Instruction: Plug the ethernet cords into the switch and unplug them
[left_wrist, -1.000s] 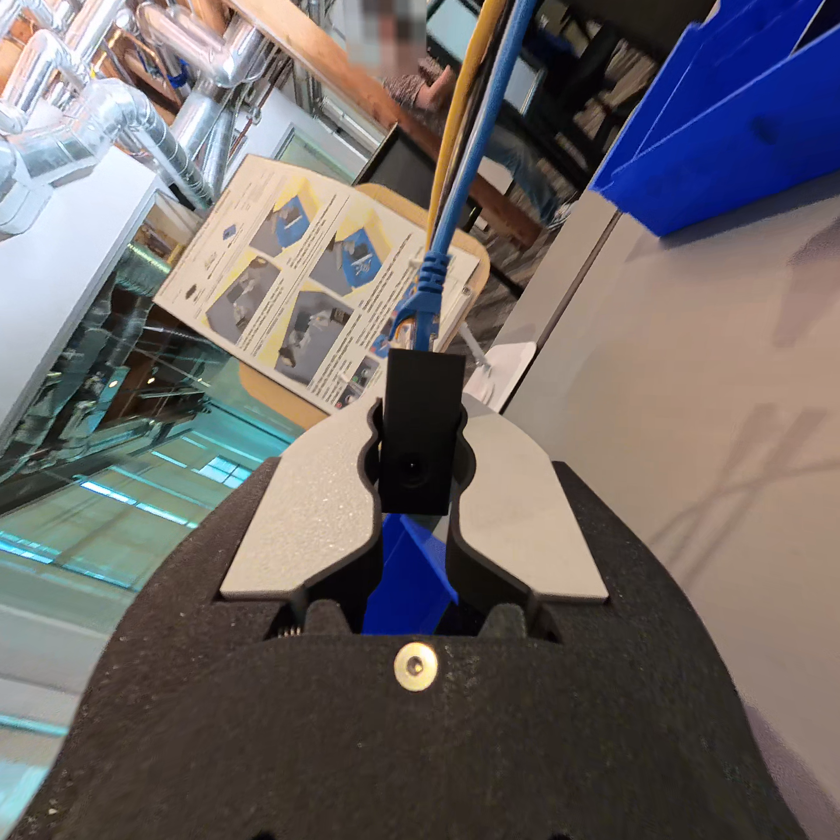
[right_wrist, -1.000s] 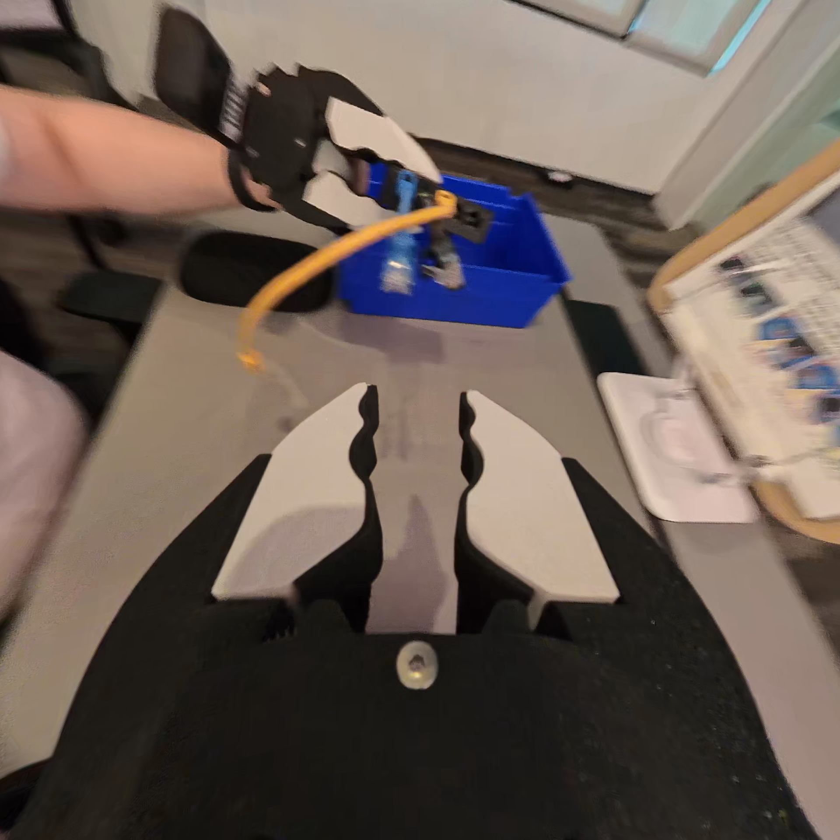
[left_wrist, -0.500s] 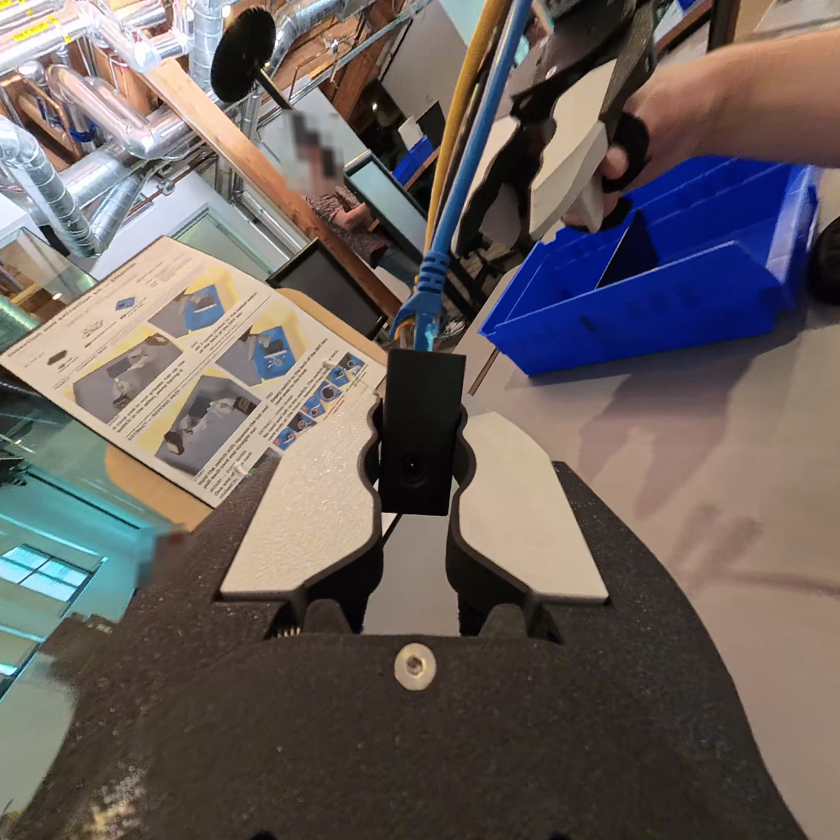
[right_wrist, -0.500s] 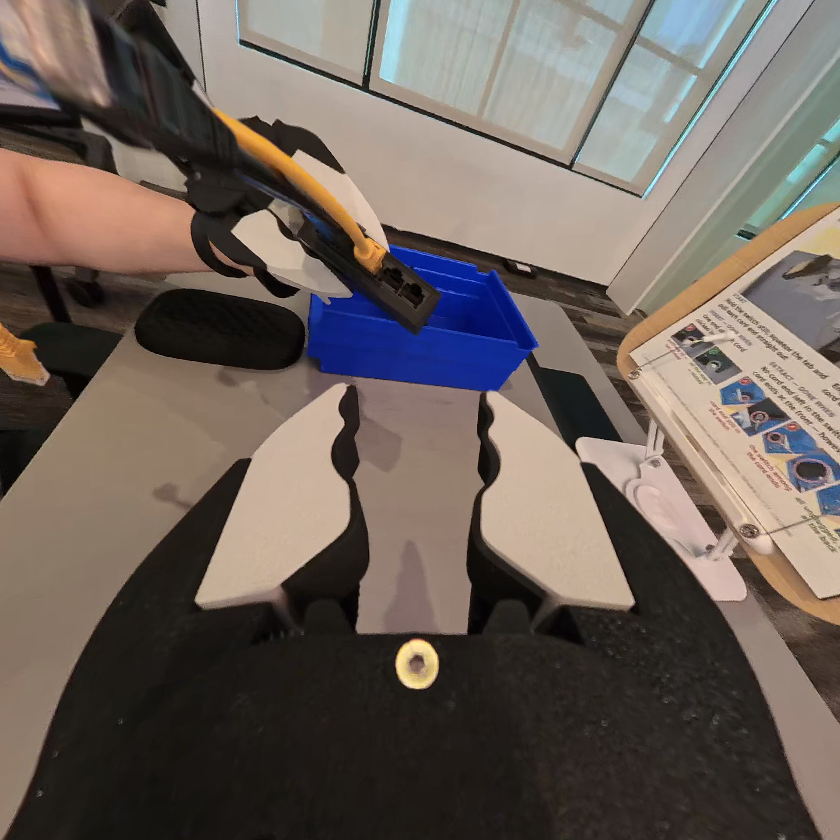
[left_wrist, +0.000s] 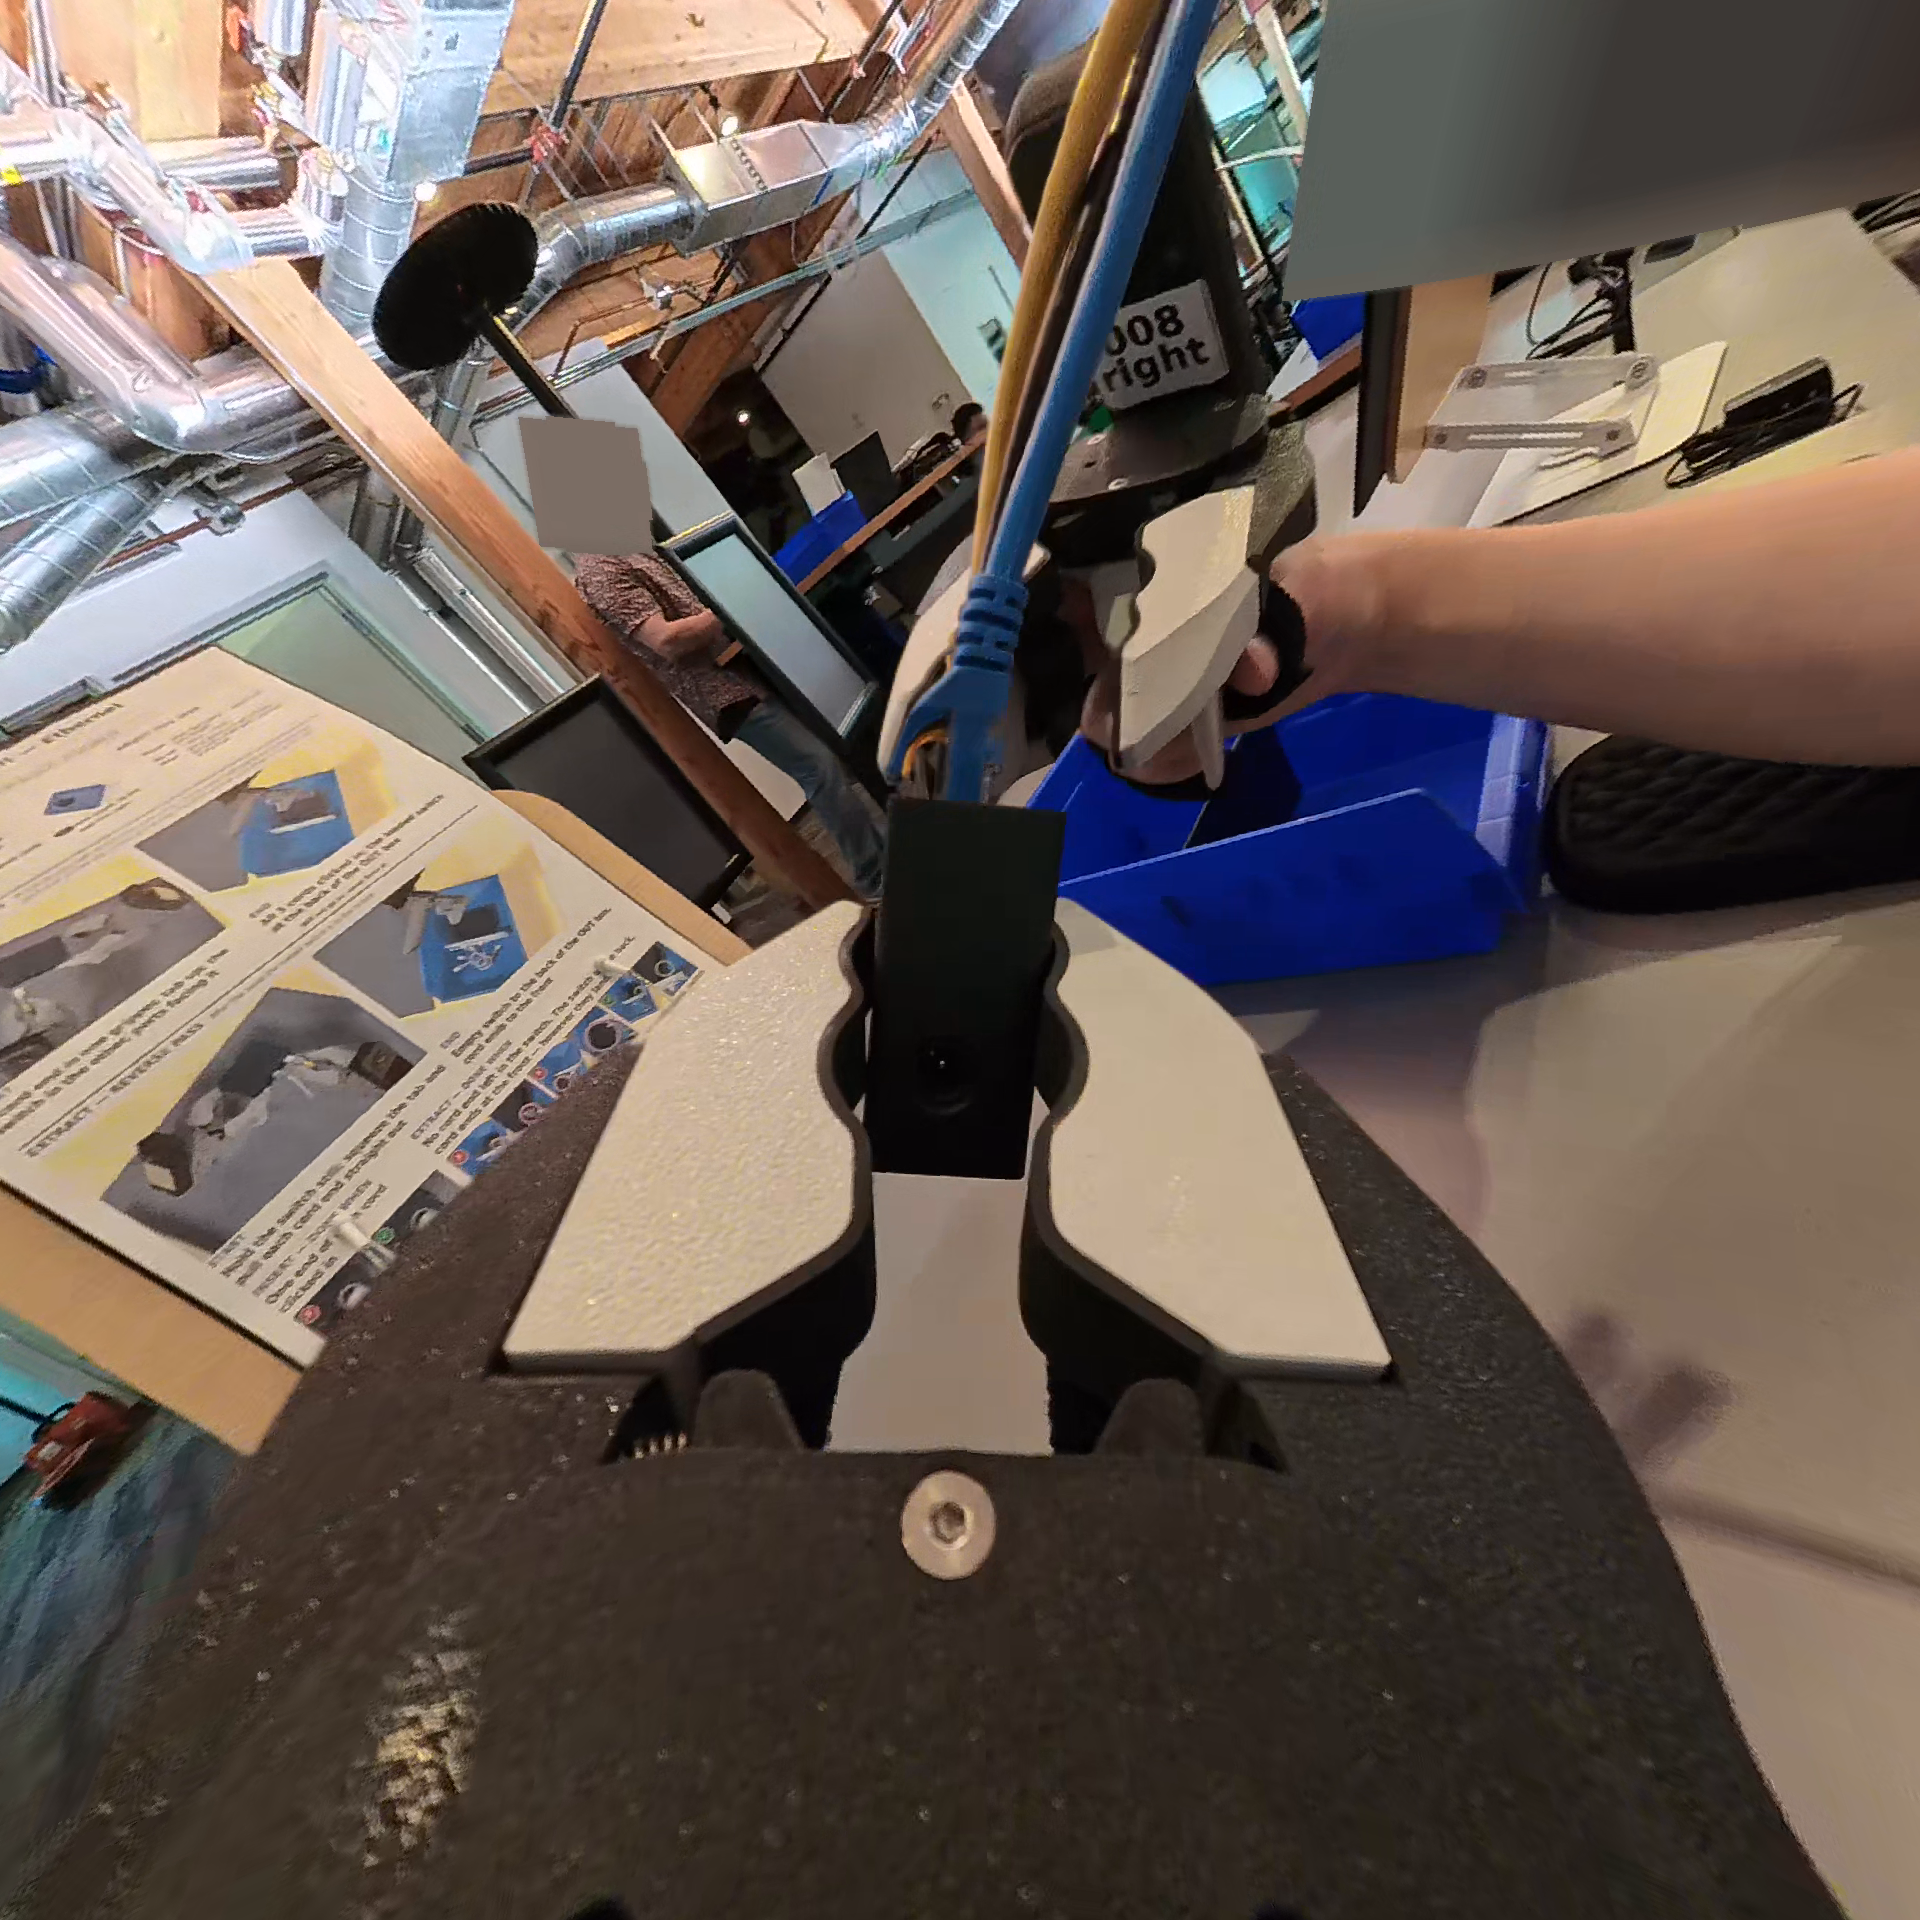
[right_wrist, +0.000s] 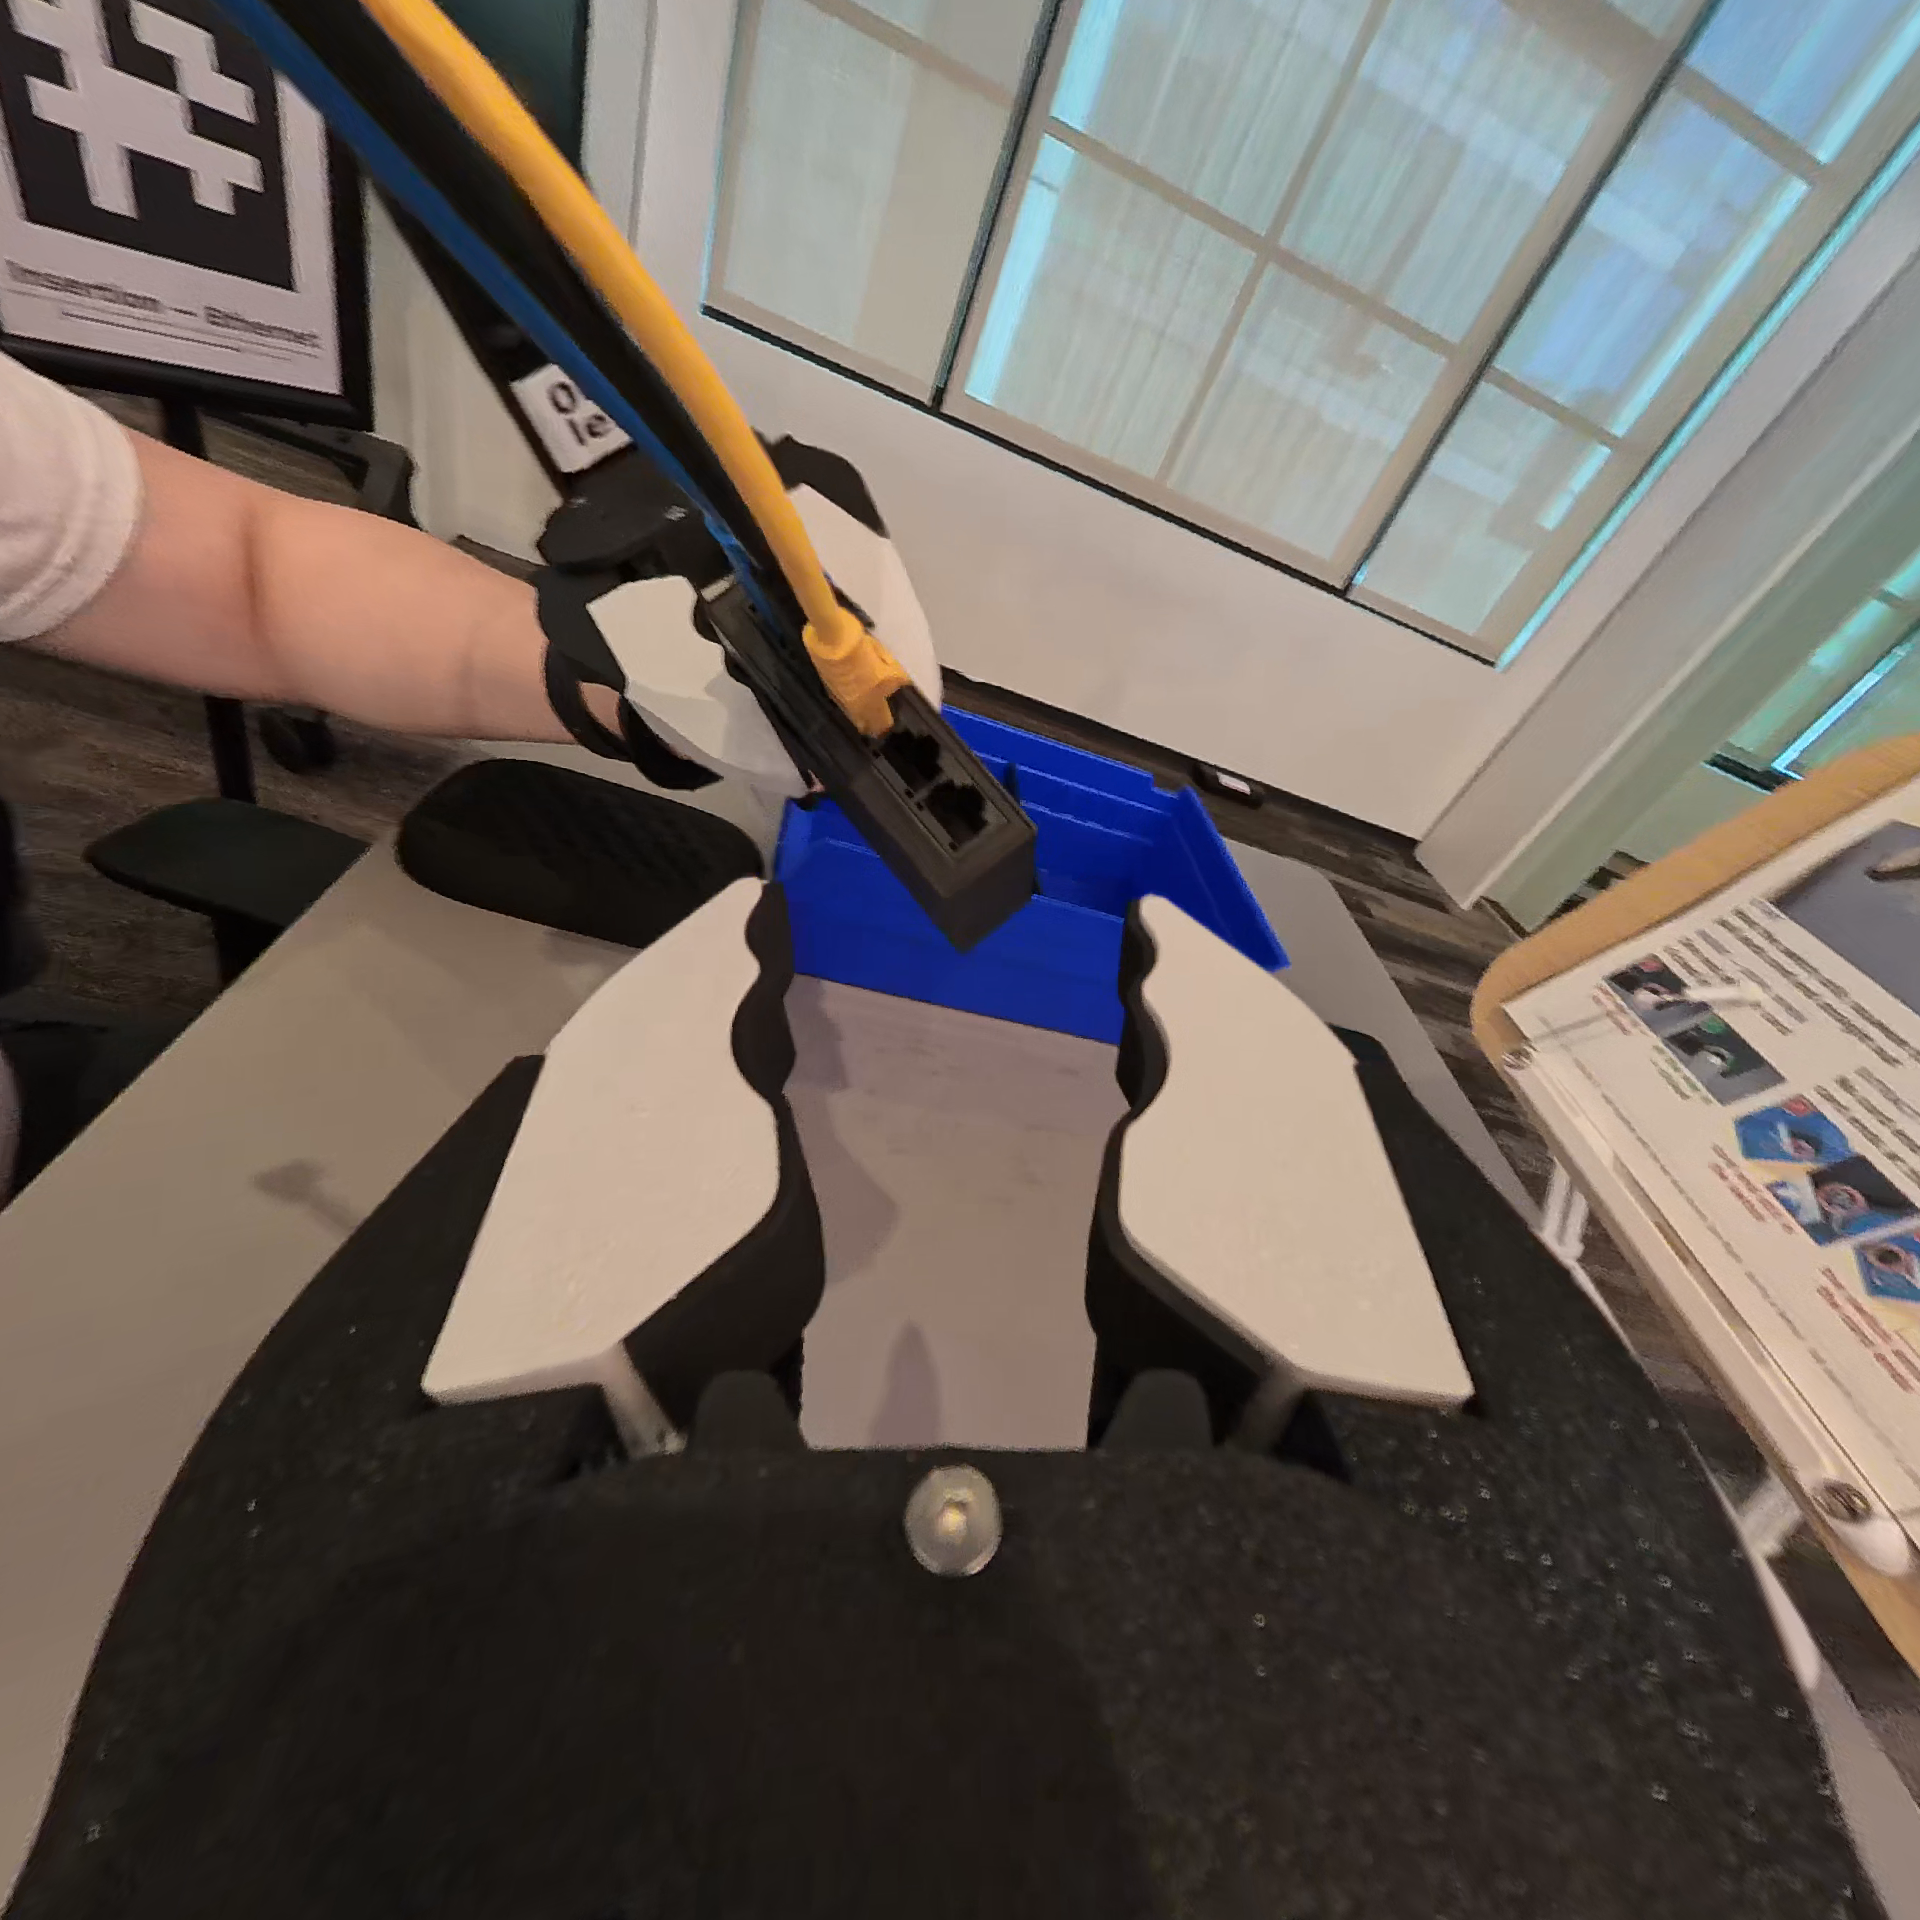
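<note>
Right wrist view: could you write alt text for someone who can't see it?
The open right gripper faces a black switch held by the left gripper, with a yellow cord plugged in. Behind sits a blue bin on a grey table.

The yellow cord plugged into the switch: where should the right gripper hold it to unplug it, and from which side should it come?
Probably grip the yellow cord at its ribbed boot, just behind the switch. The open right gripper could come from below, closing across the boot.
</note>
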